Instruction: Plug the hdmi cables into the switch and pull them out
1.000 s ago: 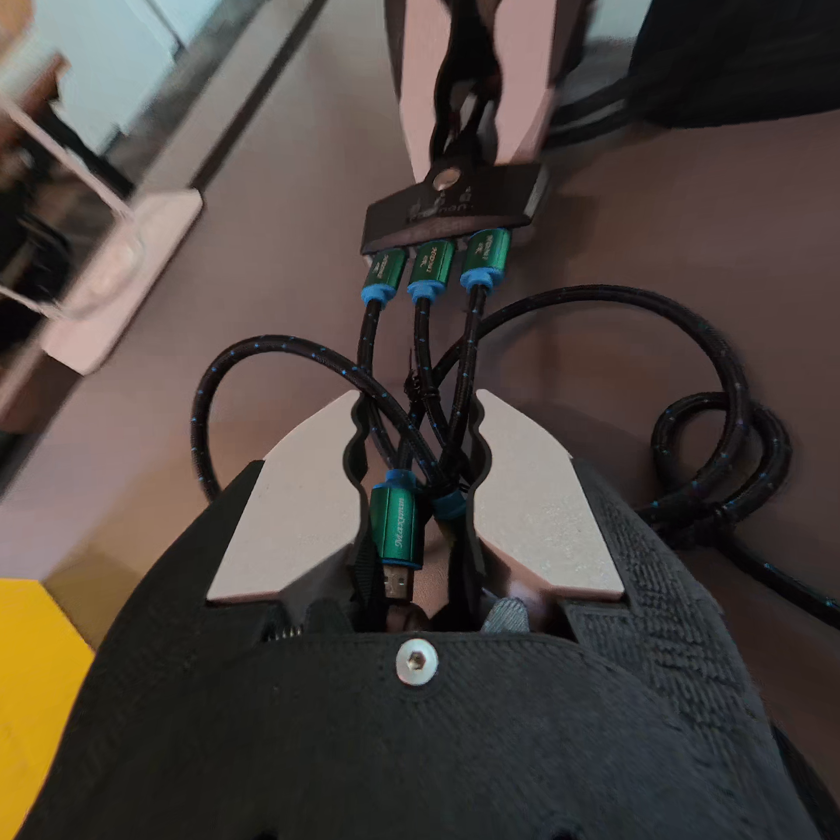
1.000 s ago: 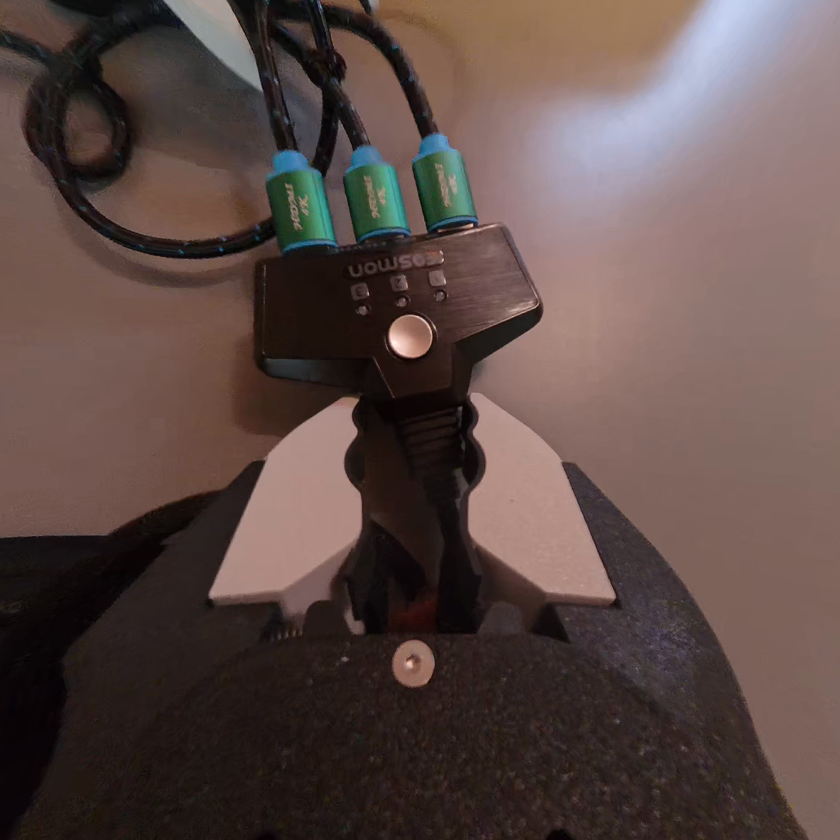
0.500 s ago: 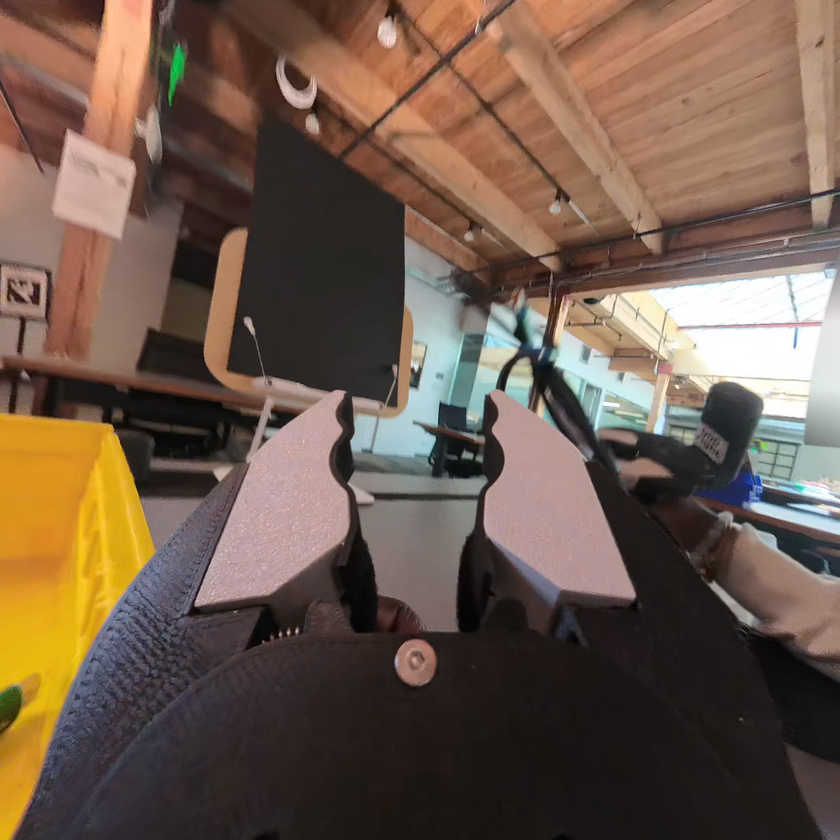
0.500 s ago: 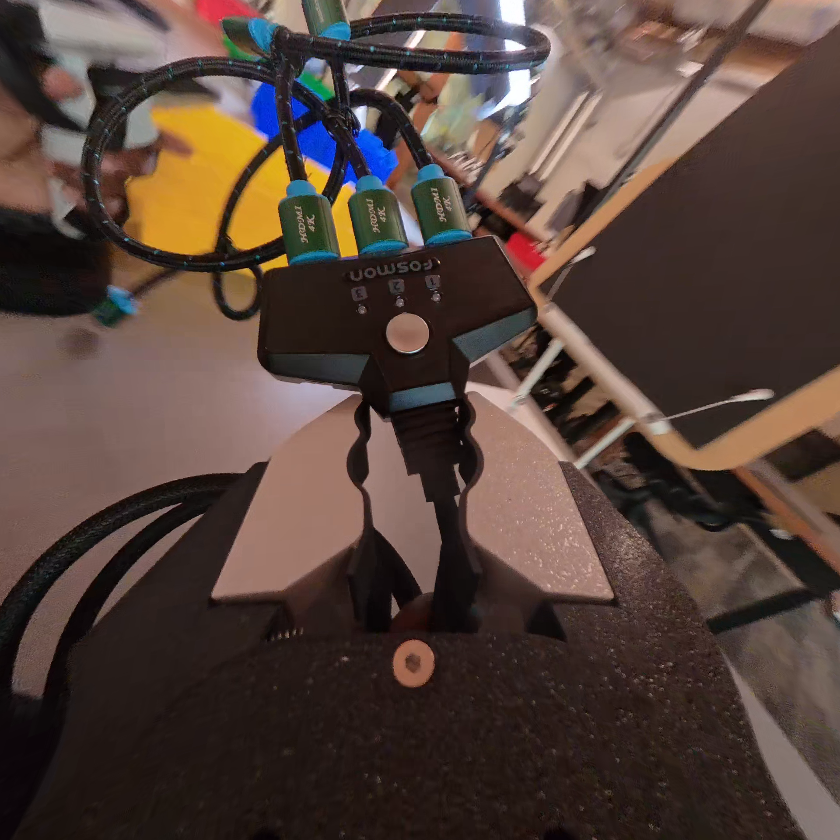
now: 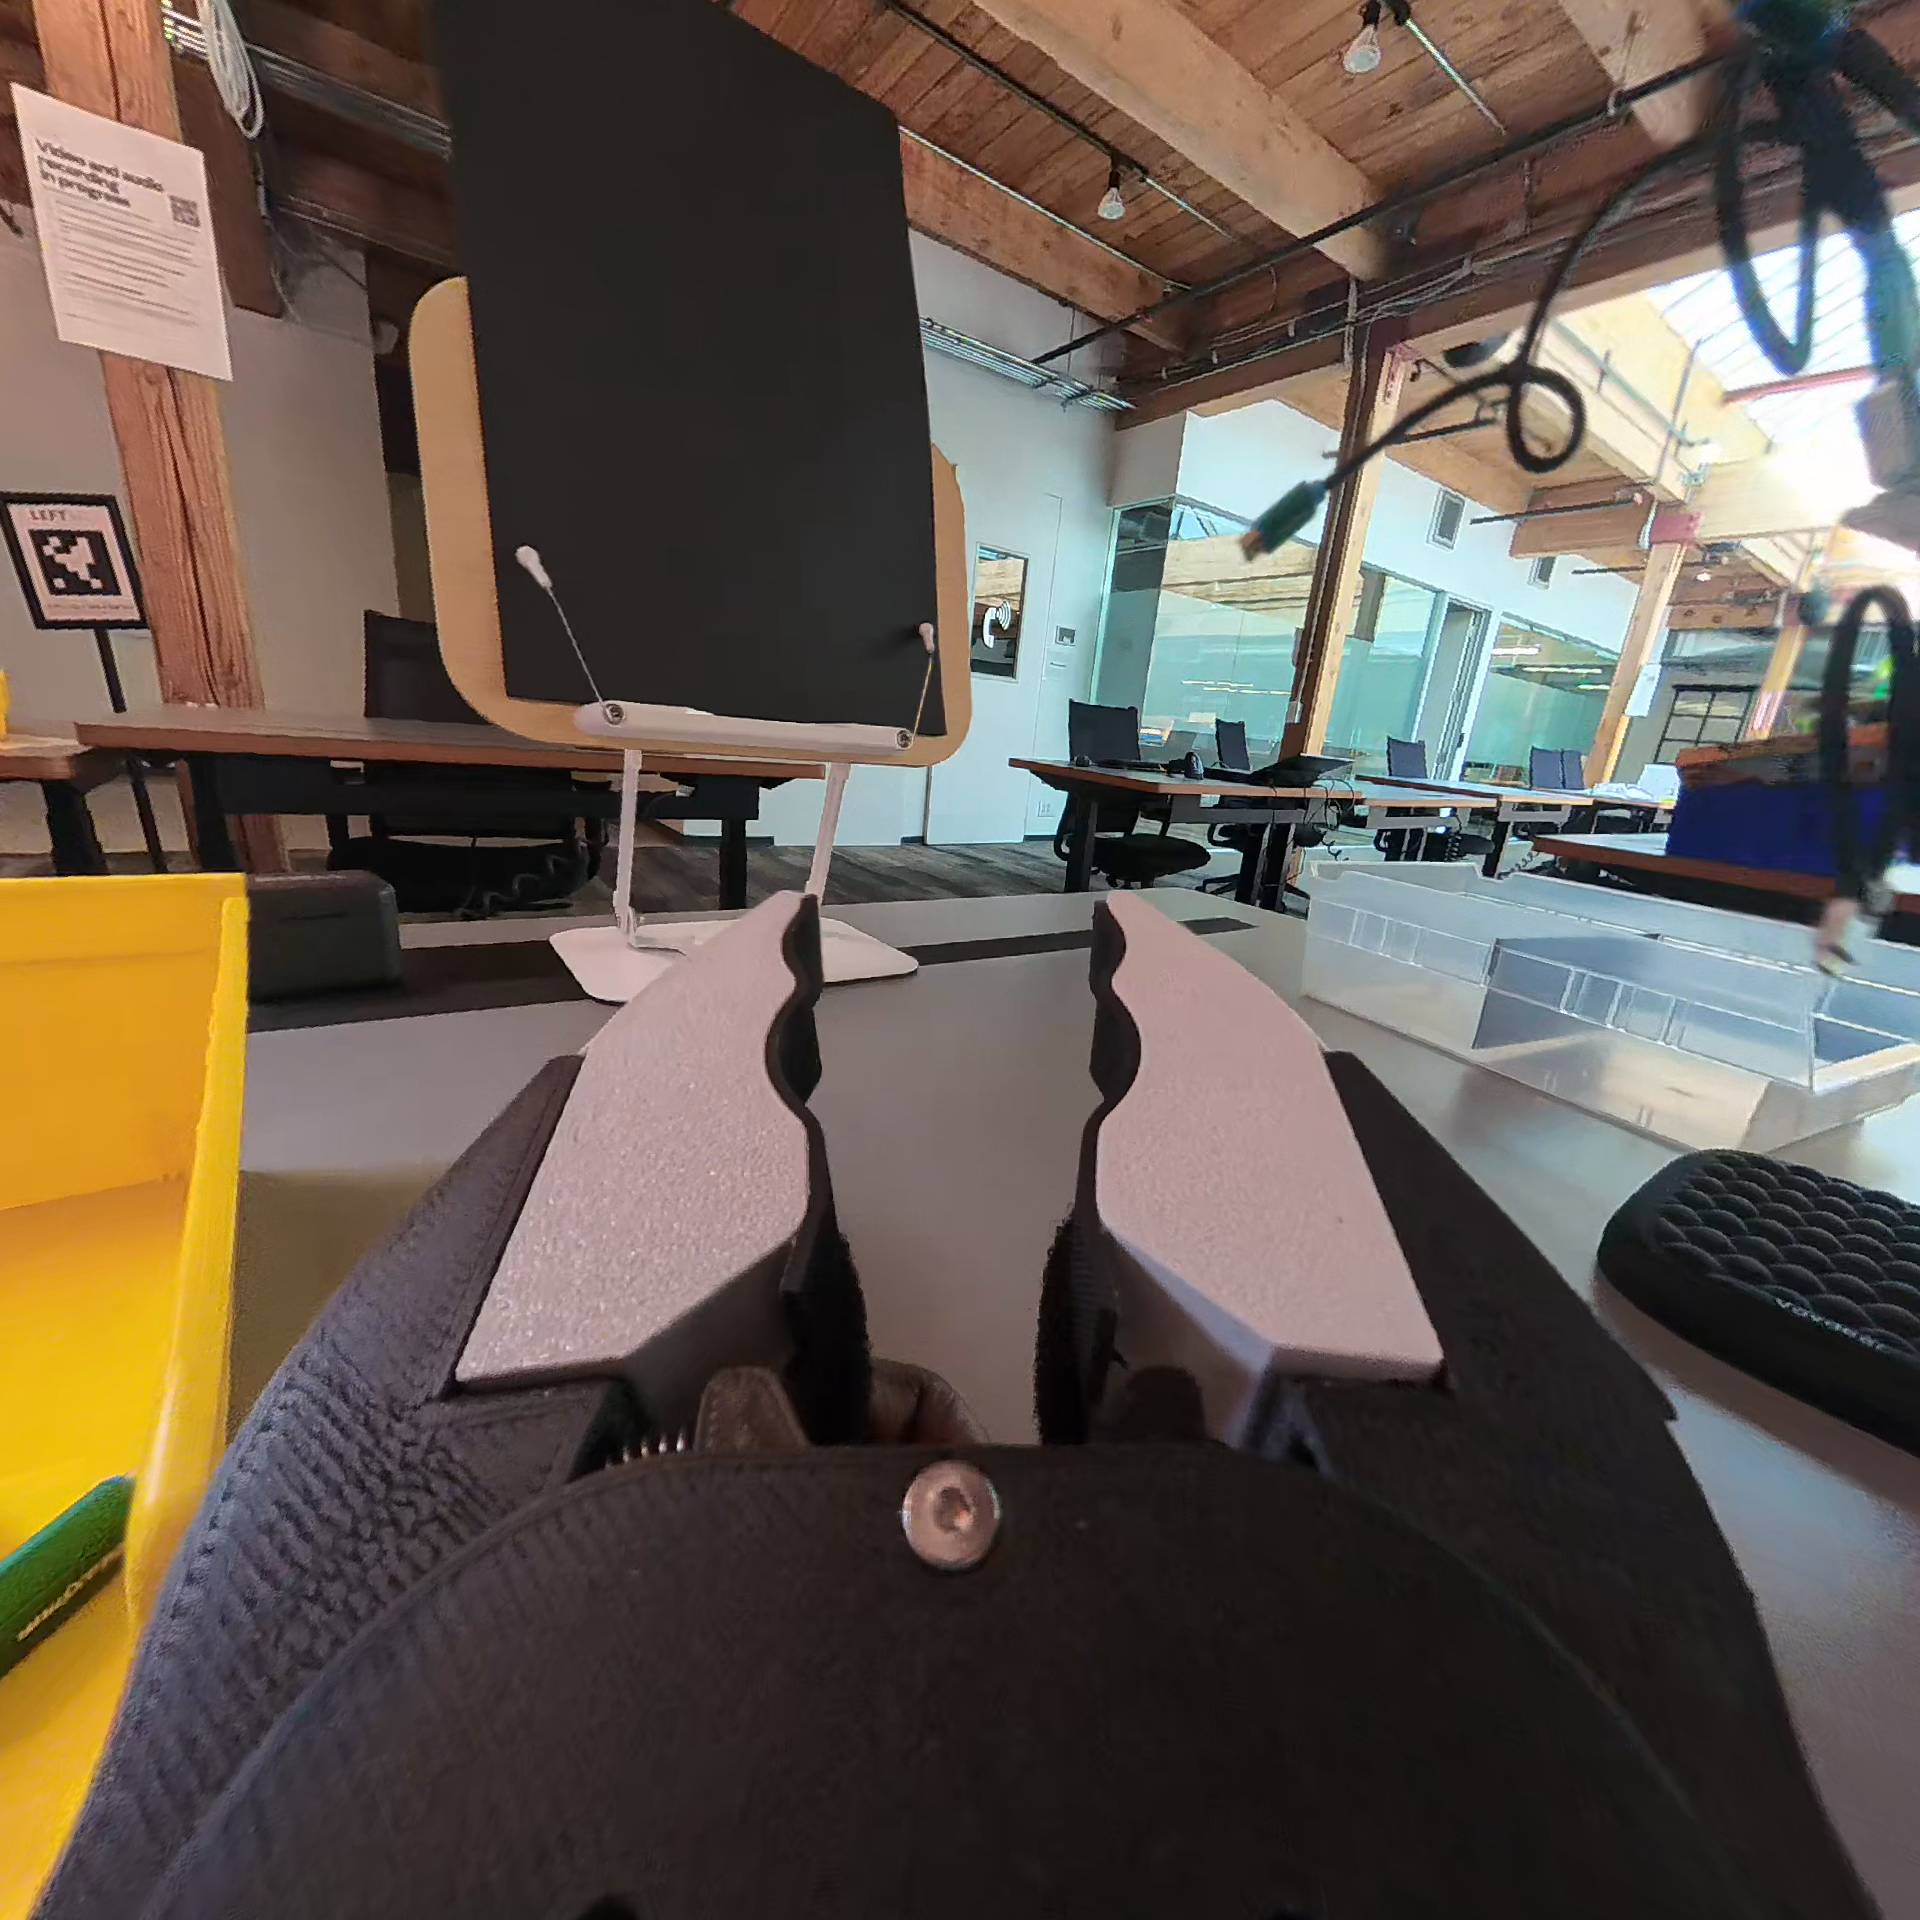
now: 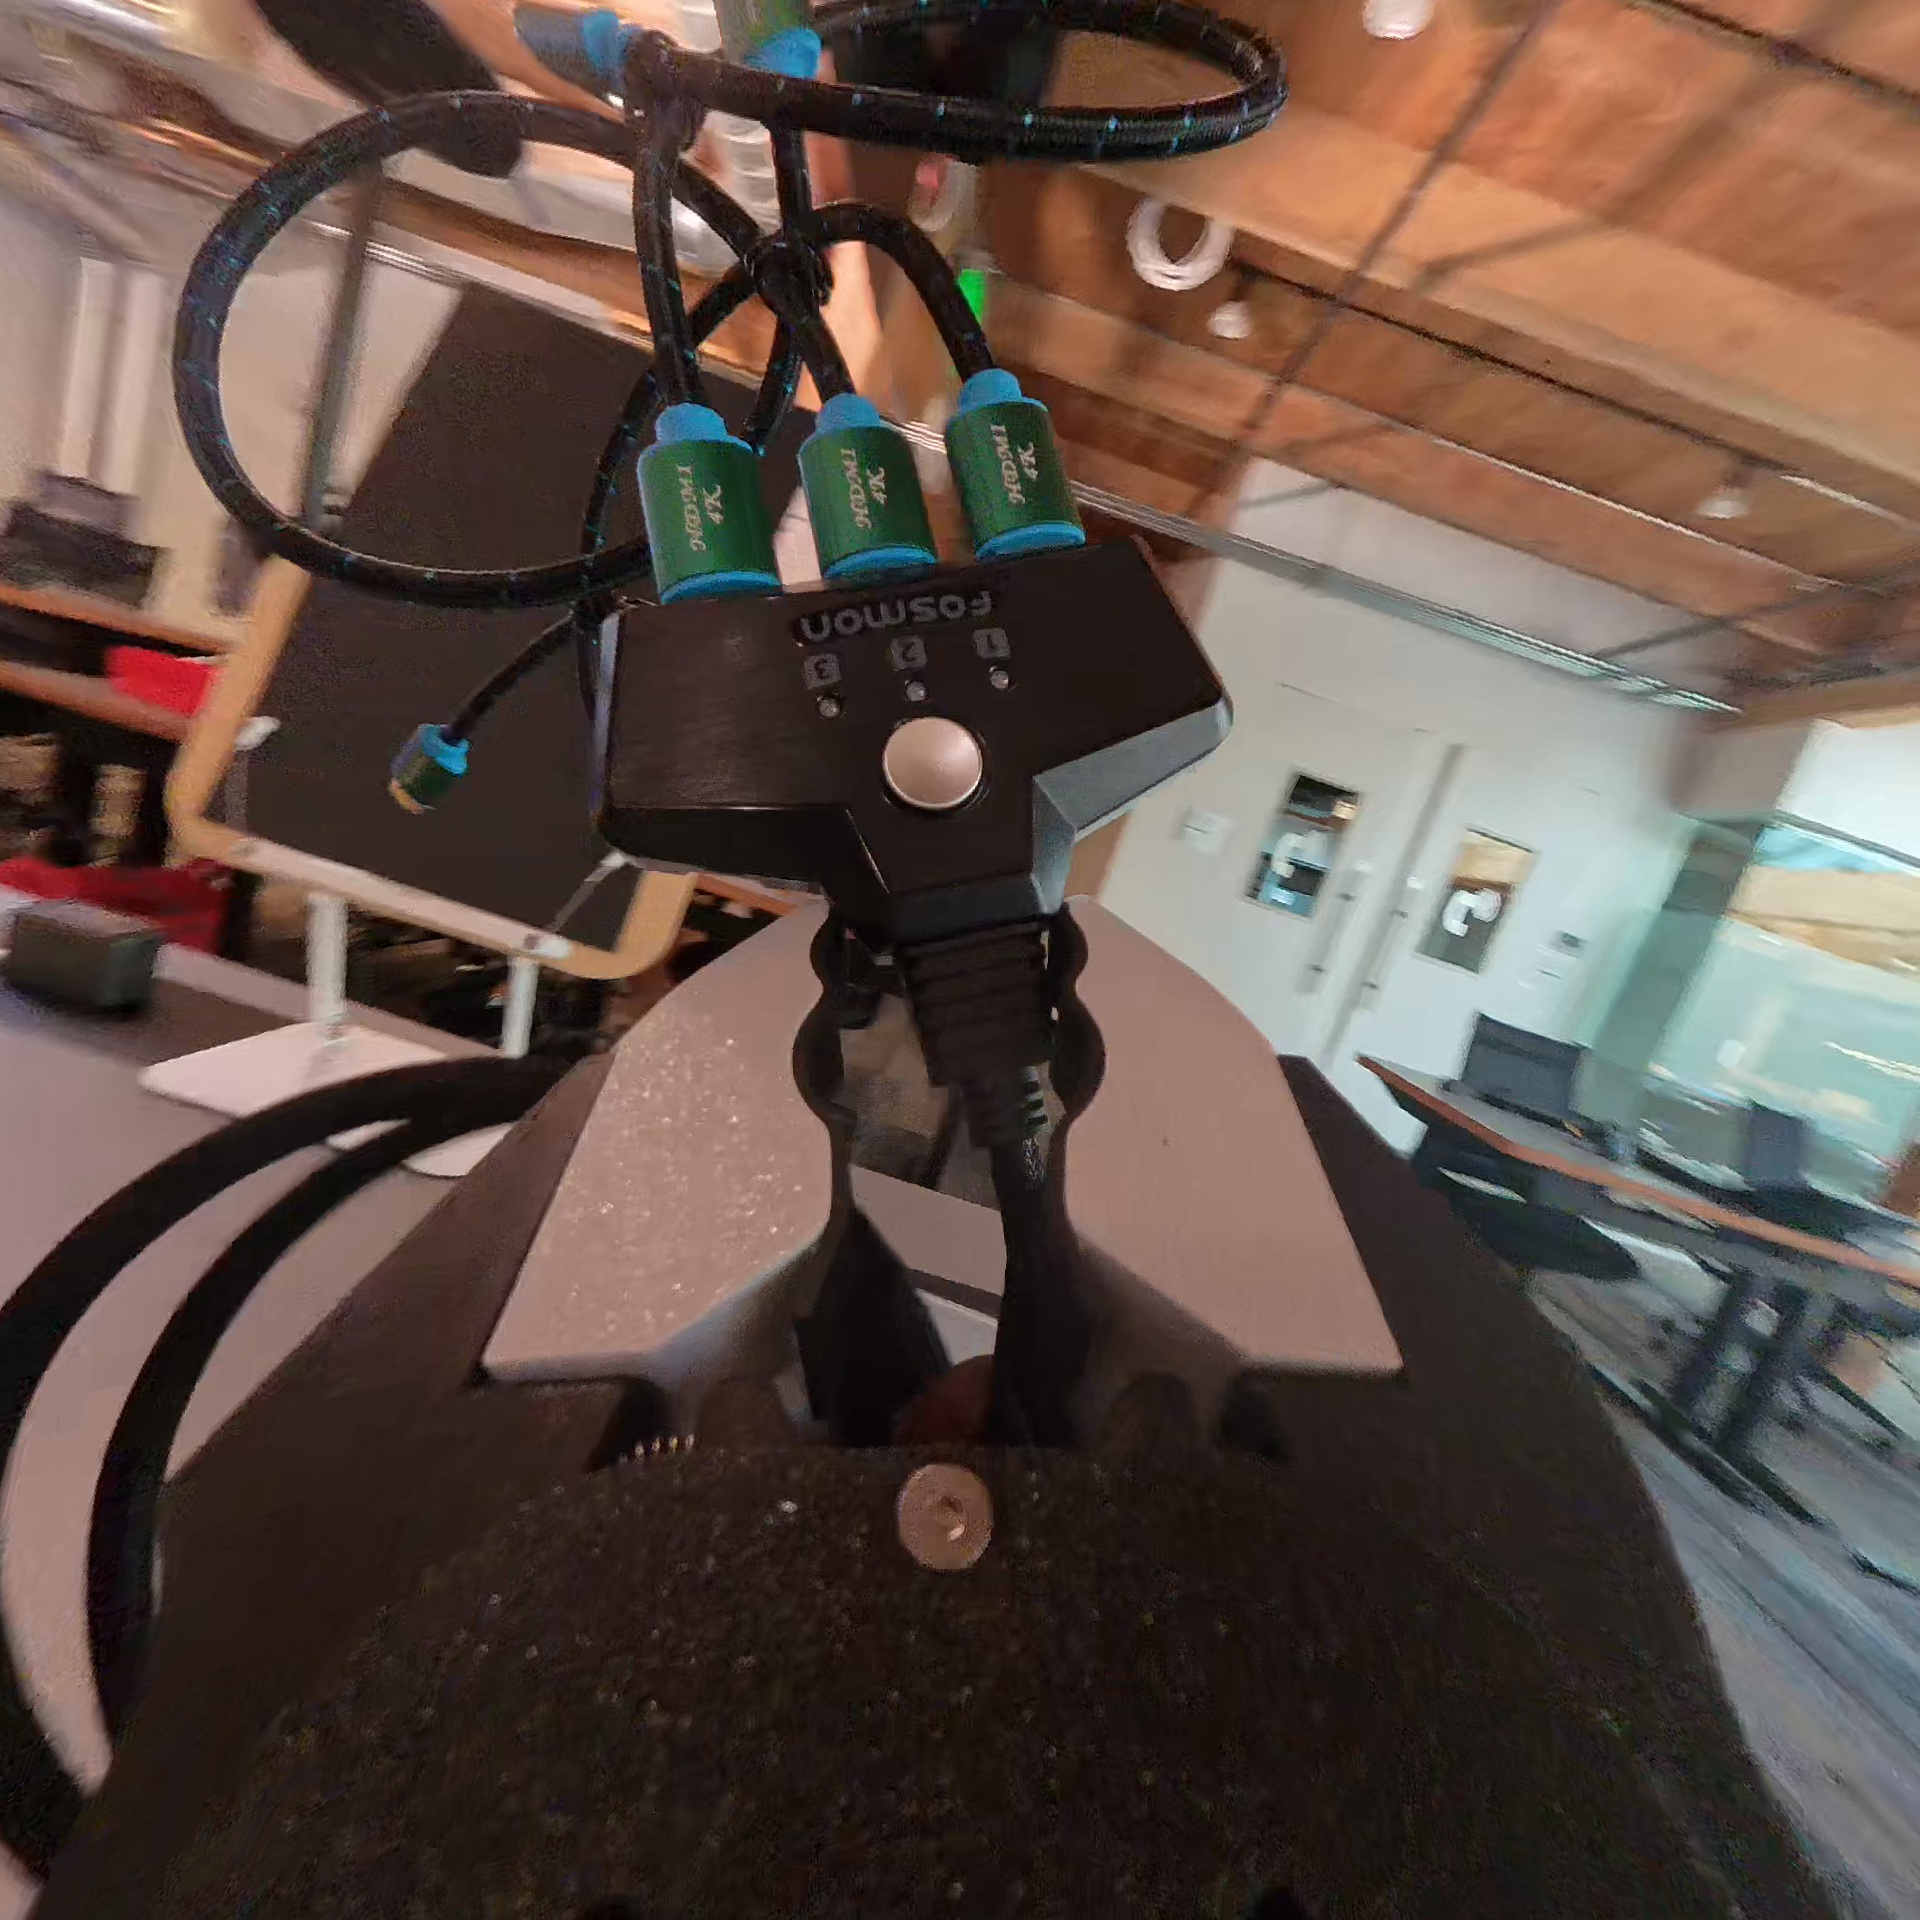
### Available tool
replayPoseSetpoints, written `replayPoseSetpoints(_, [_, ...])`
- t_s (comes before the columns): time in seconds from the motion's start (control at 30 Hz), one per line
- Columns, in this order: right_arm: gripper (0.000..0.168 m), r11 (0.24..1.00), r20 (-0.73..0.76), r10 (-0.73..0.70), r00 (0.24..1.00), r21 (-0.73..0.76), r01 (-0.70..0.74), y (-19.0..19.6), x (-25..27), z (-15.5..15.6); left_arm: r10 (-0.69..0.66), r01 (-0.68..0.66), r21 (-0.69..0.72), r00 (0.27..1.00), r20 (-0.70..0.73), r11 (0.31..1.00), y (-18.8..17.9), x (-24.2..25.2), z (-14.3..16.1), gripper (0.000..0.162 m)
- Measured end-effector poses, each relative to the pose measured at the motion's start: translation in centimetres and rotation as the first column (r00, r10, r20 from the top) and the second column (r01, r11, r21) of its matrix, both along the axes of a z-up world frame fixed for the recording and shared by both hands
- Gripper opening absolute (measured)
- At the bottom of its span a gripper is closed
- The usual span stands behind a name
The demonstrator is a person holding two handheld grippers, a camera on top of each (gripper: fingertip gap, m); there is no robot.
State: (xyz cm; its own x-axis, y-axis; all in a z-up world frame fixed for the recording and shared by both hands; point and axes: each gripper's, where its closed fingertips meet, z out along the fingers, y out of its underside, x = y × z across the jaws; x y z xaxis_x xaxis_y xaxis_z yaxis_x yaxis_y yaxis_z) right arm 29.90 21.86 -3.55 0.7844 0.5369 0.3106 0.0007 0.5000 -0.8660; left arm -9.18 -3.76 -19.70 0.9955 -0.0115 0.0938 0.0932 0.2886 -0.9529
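My right gripper [image 6: 951, 940] is shut on the ribbed cable neck of the black HDMI switch [image 6: 904, 727] and holds it up in the air. Three green HDMI plugs [image 6: 862, 504] with blue collars sit in the switch's ports. Their black braided cables [image 6: 312, 540] loop above, and a loose plug end [image 6: 426, 769] dangles at the left. My left gripper [image 5: 951, 914] is open and empty, low over the grey table [image 5: 935, 1060]. In the left wrist view the hanging cables [image 5: 1538, 416] and a loose plug [image 5: 1283, 520] show at the upper right.
A black board on a white stand [image 5: 686, 364] stands ahead of the left gripper. A yellow bin [image 5: 104, 1143] holding a green object [image 5: 62, 1558] is at the left. A clear plastic tray [image 5: 1610, 997] and a black padded rest [image 5: 1766, 1247] lie at the right. The tips of one gripper are about 50 cm away from the tips of the other.
My left gripper let go of the cables, opened wider and swung up to face across the room. My right gripper lifted the switch, with its three plugged cables, off the table.
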Motion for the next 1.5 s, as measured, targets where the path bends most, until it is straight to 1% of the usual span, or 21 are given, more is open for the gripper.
replayPoseSetpoints(0.13, [0.037,0.973,-0.01,-0.224,0.975,-0.065,0.223,1.1,5.4,-0.2,0.0,-0.001,0.011,0.999,0.034,1.0,-0.1,-0.4,0.1,0.048])
replayPoseSetpoints(0.27, [0.037,0.935,-0.034,-0.341,0.94,-0.114,0.335,2.2,8.2,-1.2,-0.004,0.003,0.005,0.999,0.043,1.0,-0.1,-0.4,-0.1,0.048])
replayPoseSetpoints(0.4, [0.037,0.878,-0.053,-0.476,0.878,-0.084,0.471,2.6,10.0,-1.4,-0.003,0.003,0.006,0.999,0.046,1.0,-0.1,-0.5,-0.1,0.047])
replayPoseSetpoints(0.53, [0.037,0.856,-0.164,-0.511,0.844,-0.014,0.516,3.6,10.3,-1.7,-0.007,0.007,0.007,0.999,0.047,1.0,-0.1,-0.4,-0.1,0.047])
replayPoseSetpoints(0.63, [0.037,0.88,-0.244,-0.47,0.848,-0.055,0.472,4.9,9.9,-3.5,-0.007,0.006,0.01,0.999,0.047,1.0,-0.1,-0.4,0.0,0.047])
replayPoseSetpoints(0.7, [0.038,0.893,-0.242,-0.45,0.859,-0.111,0.437,5.8,9.6,-5.3,-0.008,0.008,0.009,0.999,0.051,1.0,-0.1,-0.4,-0.1,0.047])
replayPoseSetpoints(0.77, [0.038,0.873,-0.159,-0.483,0.861,-0.169,0.458,6.8,9.8,-7.4,-0.011,0.011,0.009,0.998,0.054,1.0,-0.1,-0.4,-0.1,0.047])
replayPoseSetpoints(0.83, [0.038,0.839,-0.029,-0.506,0.862,-0.247,0.484,7.4,10.0,-9.9,-0.015,0.014,0.011,0.998,0.057,1.0,-0.2,-0.4,0.0,0.047])
replayPoseSetpoints(0.9, [0.038,0.808,0.065,-0.509,0.858,-0.307,0.502,7.4,10.4,-12.5,-0.015,0.015,0.01,0.998,0.056,1.0,-0.2,-0.4,-0.1,0.047])
replayPoseSetpoints(0.97, [0.038,0.793,0.114,-0.512,0.851,-0.318,0.52,7.0,10.7,-14.0,-0.017,0.016,0.007,0.998,0.053,1.0,-0.1,-0.3,-0.1,0.047])
replayPoseSetpoints(1.03, [0.037,0.756,0.196,-0.524,0.829,-0.34,0.558,6.9,10.9,-14.9,-0.016,0.016,0.006,0.998,0.053,1.0,-0.1,-0.3,-0.1,0.047])
replayPoseSetpoints(1.1, [0.035,0.712,0.318,-0.469,0.824,-0.415,0.566,7.2,10.5,-16.8,-0.016,0.016,0.006,0.998,0.055,1.0,-0.1,-0.3,-0.1,0.047])
replayPoseSetpoints(1.17, [0.033,0.64,0.446,-0.353,0.822,-0.526,0.56,7.5,10.0,-19.8,-0.016,0.016,0.007,0.998,0.056,1.0,-0.1,-0.3,-0.1,0.047])
replayPoseSetpoints(1.2, [0.039,0.612,0.503,-0.285,0.816,-0.56,0.559,7.5,9.6,-21.4,-0.016,0.016,0.007,0.998,0.056,1.0,-0.1,-0.3,-0.1,0.047])
replayPoseSetpoints(1.23, [0.05,0.605,0.552,-0.248,0.796,-0.553,0.572,7.7,9.2,-22.4,-0.017,0.016,0.006,0.998,0.055,1.0,-0.1,-0.3,-0.1,0.047])
replayPoseSetpoints(1.3, [0.047,0.607,0.658,-0.212,0.723,-0.491,0.625,7.8,9.1,-23.9,-0.017,0.017,0.005,0.998,0.052,1.0,-0.1,-0.3,-0.1,0.047])
replayPoseSetpoints(1.33, [0.057,0.58,0.707,-0.139,0.693,-0.509,0.636,7.5,8.8,-25.4,-0.018,0.017,0.004,0.999,0.052,1.0,-0.1,-0.3,-0.1,0.047])
replayPoseSetpoints(1.37, [0.071,0.55,0.741,-0.082,0.667,-0.525,0.65,7.3,8.7,-26.8,-0.018,0.017,0.005,0.999,0.052,1.0,-0.1,-0.3,-0.1,0.047])
replayPoseSetpoints(1.43, [0.085,0.516,0.779,-0.103,0.619,-0.49,0.702,7.5,9.5,-27.3,-0.017,0.017,0.005,0.998,0.054,1.0,-0.1,-0.3,-0.1,0.047])
replayPoseSetpoints(1.47, [0.092,0.525,0.775,-0.122,0.62,-0.479,0.703,7.4,9.7,-27.0,-0.017,0.017,0.006,0.998,0.057,1.0,-0.1,-0.3,-0.1,0.047])
replayPoseSetpoints(1.5, [0.094,0.557,0.751,-0.164,0.64,-0.465,0.688,7.5,9.6,-26.1,-0.017,0.017,0.006,0.998,0.059,1.0,-0.1,-0.4,-0.1,0.047])
